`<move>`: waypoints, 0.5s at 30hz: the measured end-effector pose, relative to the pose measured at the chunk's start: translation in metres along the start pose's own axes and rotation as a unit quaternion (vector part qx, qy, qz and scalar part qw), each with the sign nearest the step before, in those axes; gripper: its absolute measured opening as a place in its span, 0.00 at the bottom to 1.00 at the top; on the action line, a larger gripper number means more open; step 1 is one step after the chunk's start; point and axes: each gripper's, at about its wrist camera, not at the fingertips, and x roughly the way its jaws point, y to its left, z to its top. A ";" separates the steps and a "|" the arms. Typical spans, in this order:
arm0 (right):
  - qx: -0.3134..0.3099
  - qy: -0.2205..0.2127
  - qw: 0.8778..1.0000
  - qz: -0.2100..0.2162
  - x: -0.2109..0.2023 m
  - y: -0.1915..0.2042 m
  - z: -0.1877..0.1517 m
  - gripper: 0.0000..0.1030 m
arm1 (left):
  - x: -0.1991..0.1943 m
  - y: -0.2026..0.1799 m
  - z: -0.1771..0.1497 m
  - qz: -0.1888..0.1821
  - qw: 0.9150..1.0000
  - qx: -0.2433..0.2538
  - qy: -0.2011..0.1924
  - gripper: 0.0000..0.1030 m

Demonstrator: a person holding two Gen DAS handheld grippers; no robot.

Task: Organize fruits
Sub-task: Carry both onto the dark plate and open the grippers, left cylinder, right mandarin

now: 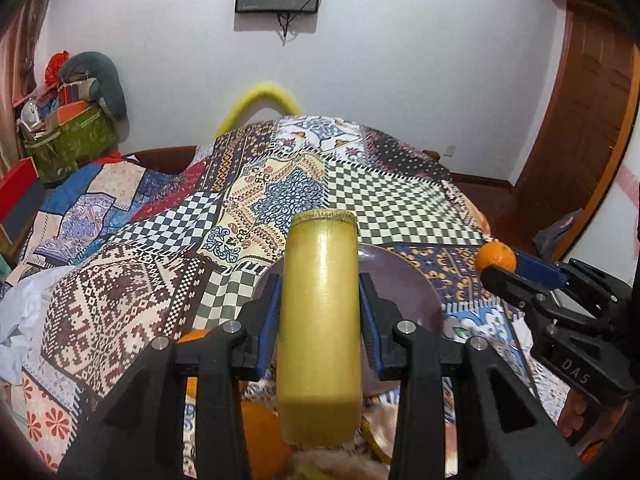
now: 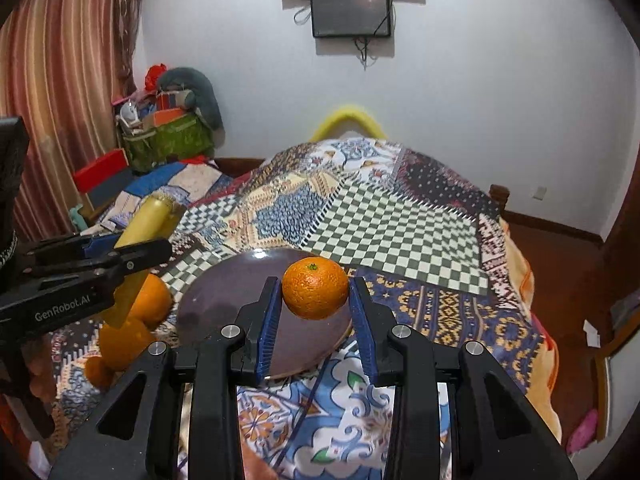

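My left gripper [image 1: 319, 312] is shut on a thick yellow-green cane stalk piece [image 1: 320, 320] and holds it up above the bed, pointing forward. My right gripper [image 2: 315, 312] is shut on a small orange [image 2: 315, 289] and holds it over the near edge of a dark purple plate [image 2: 232, 304]. The plate also shows behind the stalk in the left wrist view [image 1: 400, 280]. The right gripper with its orange [image 1: 495, 257] shows at the right of the left wrist view. The left gripper with the stalk [image 2: 152, 216] shows at the left of the right wrist view.
Three loose oranges [image 2: 124, 340] lie on the patchwork quilt [image 2: 400, 216] left of the plate, under the stalk. A cluttered green basket [image 2: 168, 140] and a red box stand at the far left. A curtain hangs left, a wooden door right.
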 end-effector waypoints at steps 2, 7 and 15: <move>-0.003 0.012 1.000 0.003 0.012 -0.001 0.000 0.31 | 0.012 0.002 0.002 0.003 1.000 -0.001 0.009 0.35; -0.006 0.044 0.999 0.010 0.043 -0.005 0.001 0.31 | 0.040 0.004 0.006 0.007 1.000 -0.001 0.028 0.35; -0.018 0.087 0.996 0.017 0.075 -0.007 0.000 0.31 | 0.084 0.007 0.006 0.005 0.996 -0.001 0.087 0.35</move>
